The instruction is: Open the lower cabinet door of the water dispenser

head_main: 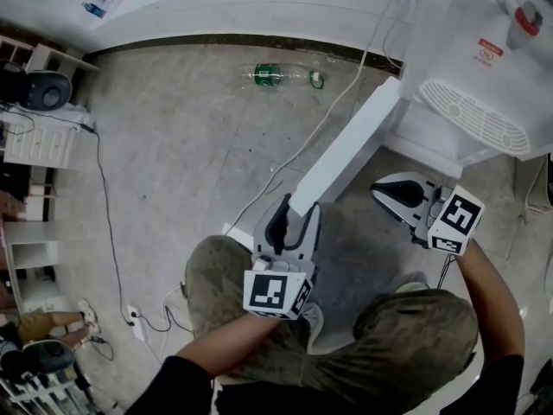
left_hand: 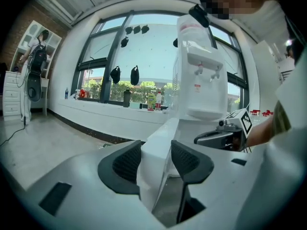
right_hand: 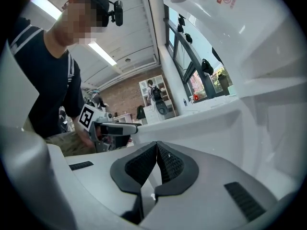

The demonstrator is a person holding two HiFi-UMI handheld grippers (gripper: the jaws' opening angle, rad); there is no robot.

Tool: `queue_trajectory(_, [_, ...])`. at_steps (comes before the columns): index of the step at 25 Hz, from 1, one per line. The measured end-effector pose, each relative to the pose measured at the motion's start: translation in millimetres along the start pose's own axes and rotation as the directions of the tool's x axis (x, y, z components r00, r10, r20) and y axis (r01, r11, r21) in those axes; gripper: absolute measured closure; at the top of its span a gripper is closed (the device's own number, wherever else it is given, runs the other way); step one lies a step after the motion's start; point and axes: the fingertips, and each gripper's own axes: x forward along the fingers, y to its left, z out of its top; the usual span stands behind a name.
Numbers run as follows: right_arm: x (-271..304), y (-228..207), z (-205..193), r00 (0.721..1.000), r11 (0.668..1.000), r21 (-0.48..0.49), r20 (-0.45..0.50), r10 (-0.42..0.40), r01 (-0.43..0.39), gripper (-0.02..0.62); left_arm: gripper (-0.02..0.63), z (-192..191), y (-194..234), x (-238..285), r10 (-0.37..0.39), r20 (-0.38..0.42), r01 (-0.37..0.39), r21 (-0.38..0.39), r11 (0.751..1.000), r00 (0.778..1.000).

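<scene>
The white water dispenser [head_main: 471, 115] stands at the upper right of the head view. Its lower cabinet door [head_main: 346, 158] is swung out wide from the body toward me. My left gripper [head_main: 292, 210] sits at the door's free edge. In the left gripper view the door's edge [left_hand: 160, 138] fills the space between the two dark pads of the left gripper [left_hand: 156, 159], and both pads lie against it. My right gripper [head_main: 380, 190] hovers low beside the dispenser's base, apart from the door. In the right gripper view the right gripper [right_hand: 157, 164] has its pads pressed together with nothing between them.
A green-labelled plastic bottle [head_main: 276, 74] lies on the grey floor near the far wall. A white cable [head_main: 337, 102] runs across the floor toward the door. White shelves [head_main: 34, 145] and a black cable [head_main: 108, 223] line the left side. My knees [head_main: 225, 284] are just below the grippers.
</scene>
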Motion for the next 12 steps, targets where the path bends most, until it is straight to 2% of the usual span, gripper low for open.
queue_trajectory(4, [15.1,-3.0,7.8,0.998,0.999,-0.044,-0.057,-0.004,0.002,0.595,0.407,3.4,9.3,5.8,0.023,0.017,-0.022,-0.068,0.997,1.0])
queue_trajectory(9, [34.1,-12.4,17.3,0.998,0.997,0.069,-0.053,-0.039,0.043,0.595,0.394,7.7,20.2,13.3,0.069,0.003,-0.069,-0.121,0.99,0.998])
queue_trajectory(12, [43.6,-17.2,24.5,0.996,0.994,0.067,-0.048,-0.081,0.084,0.595,0.394,10.2,24.2,16.4,0.085,-0.008,-0.086,-0.121,0.989,0.996])
